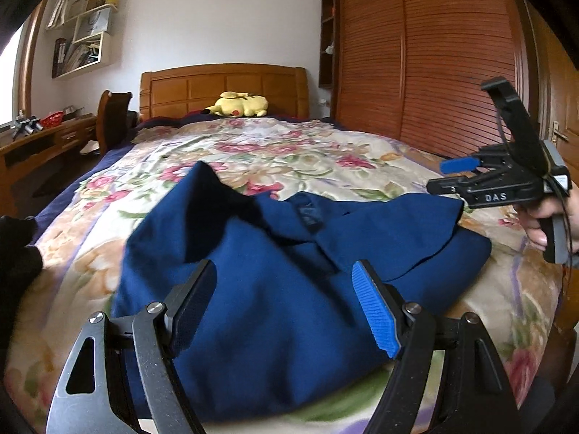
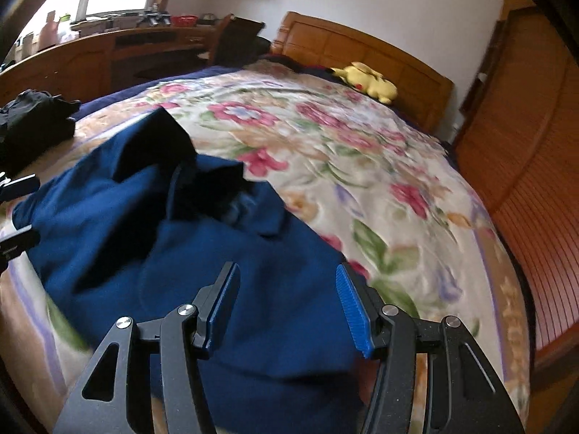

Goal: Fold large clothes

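A dark blue garment (image 1: 289, 253) lies partly folded and rumpled on the floral bedspread (image 1: 275, 144), its collar turned up near the middle. My left gripper (image 1: 286, 307) hovers open over the garment's near edge with nothing between its pads. A hand holds my right gripper (image 1: 447, 175) above the garment's right corner, apart from the cloth. In the right wrist view the right gripper (image 2: 287, 307) stands open over the blue garment (image 2: 181, 235), gripping nothing. The left gripper's fingertips (image 2: 20, 213) show at the left edge.
A pile of black clothing (image 2: 36, 119) sits at the bed's left side. A yellow plush toy (image 1: 239, 105) lies by the wooden headboard (image 1: 224, 83). A slatted wooden wardrobe (image 1: 434, 54) runs along the right; a desk (image 1: 43, 137) and chair stand left.
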The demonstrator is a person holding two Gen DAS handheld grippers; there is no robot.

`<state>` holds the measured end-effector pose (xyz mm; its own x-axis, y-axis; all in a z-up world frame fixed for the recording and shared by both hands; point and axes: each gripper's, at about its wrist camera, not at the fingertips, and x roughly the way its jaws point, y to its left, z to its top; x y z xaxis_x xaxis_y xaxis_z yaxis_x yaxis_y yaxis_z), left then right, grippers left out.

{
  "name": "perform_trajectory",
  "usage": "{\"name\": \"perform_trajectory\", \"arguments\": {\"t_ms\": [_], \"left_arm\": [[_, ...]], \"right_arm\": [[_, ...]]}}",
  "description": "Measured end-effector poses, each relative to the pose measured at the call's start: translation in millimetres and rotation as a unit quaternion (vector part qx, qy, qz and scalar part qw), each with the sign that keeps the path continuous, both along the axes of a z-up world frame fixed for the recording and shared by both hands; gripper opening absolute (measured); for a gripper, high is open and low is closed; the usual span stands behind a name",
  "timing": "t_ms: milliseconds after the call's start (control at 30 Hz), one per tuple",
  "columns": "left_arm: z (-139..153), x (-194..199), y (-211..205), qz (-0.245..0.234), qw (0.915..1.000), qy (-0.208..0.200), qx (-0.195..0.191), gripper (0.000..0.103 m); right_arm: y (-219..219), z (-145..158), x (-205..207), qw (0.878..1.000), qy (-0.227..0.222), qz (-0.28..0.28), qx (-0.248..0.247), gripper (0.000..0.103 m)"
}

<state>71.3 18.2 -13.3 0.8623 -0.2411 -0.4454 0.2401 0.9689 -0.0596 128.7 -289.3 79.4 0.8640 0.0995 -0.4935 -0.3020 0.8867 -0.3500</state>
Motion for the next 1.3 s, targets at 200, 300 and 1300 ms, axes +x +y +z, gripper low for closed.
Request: {"name": "perform_trajectory", "arguments": {"t_ms": [200, 300, 1300], "left_arm": [[1.8, 1.2, -16.4, -0.006, 1.0000, -0.008, 0.003, 0.078], [3.0, 1.0, -20.1, -0.004, 0.9999, -0.011, 0.001, 0.078], [-4.4, 7.7, -31.3, -0.014, 0.9997, 0.008, 0.019, 0.078]], "right_arm": [[-23.4, -0.4, -15.7, 1.000, 0.004, -0.028, 0.011, 0.057], [-29.1, -0.6, -29.8, 0.999, 0.005, -0.038, 0.020, 0.057], [-54.1, -26.5, 30.4, 0.991, 0.094, -0.011, 0.091, 0.011]]}}
